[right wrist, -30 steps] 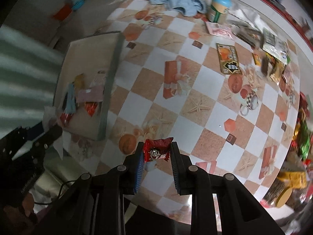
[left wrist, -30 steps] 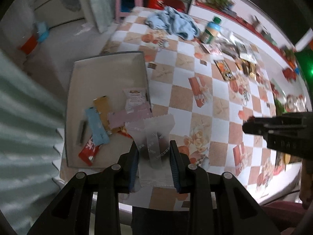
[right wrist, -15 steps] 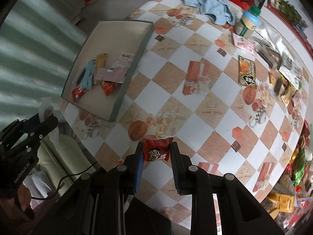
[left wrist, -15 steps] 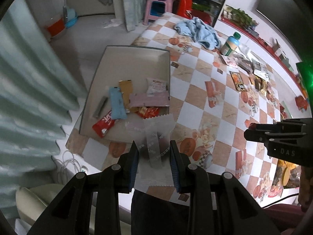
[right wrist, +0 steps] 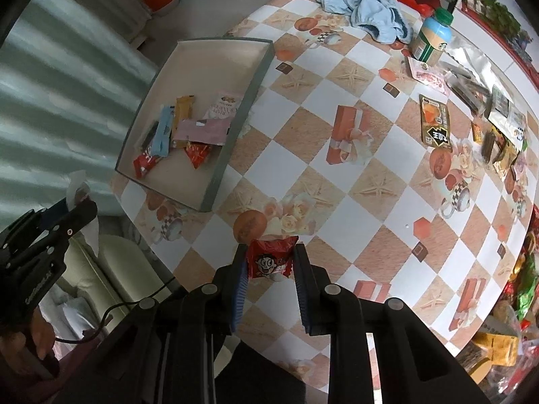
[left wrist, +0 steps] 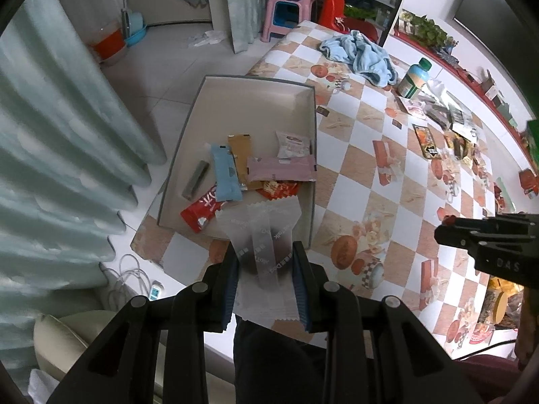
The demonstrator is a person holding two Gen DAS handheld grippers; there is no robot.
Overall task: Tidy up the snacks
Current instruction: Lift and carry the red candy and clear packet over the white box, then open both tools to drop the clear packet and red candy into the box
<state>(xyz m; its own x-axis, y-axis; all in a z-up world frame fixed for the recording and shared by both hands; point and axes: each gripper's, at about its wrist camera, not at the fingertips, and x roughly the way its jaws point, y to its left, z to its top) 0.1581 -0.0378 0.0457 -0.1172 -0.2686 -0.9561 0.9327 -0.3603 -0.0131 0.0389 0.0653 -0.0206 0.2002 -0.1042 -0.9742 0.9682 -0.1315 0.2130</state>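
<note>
My left gripper (left wrist: pixel 265 262) is shut on a translucent white snack packet (left wrist: pixel 261 235), held above the table's near edge just in front of the shallow grey box (left wrist: pixel 256 82). Several snack packets lie in the box, among them a pink one (left wrist: pixel 279 172), a light blue one (left wrist: pixel 225 176) and a red one (left wrist: pixel 201 208). My right gripper (right wrist: pixel 271 262) is shut on a small red snack packet with a cartoon face (right wrist: pixel 270 262), held above the chequered tablecloth right of the box (right wrist: pixel 215 181). The left gripper (right wrist: pixel 50 232) shows at that view's left edge, the right gripper (left wrist: pixel 485 235) at the other's right edge.
More snack packets (right wrist: pixel 434 123) are strewn along the table's far right side, next to a green-capped bottle (right wrist: pixel 431 38) and a crumpled blue cloth (right wrist: pixel 367 3). A pale curtain (left wrist: pixel 60 134) hangs left of the table. Stools (left wrist: pixel 283 13) stand beyond it.
Both views have rolled and drawn back, so the box and table look smaller and farther off. Each gripper still holds its packet, with jaws unchanged.
</note>
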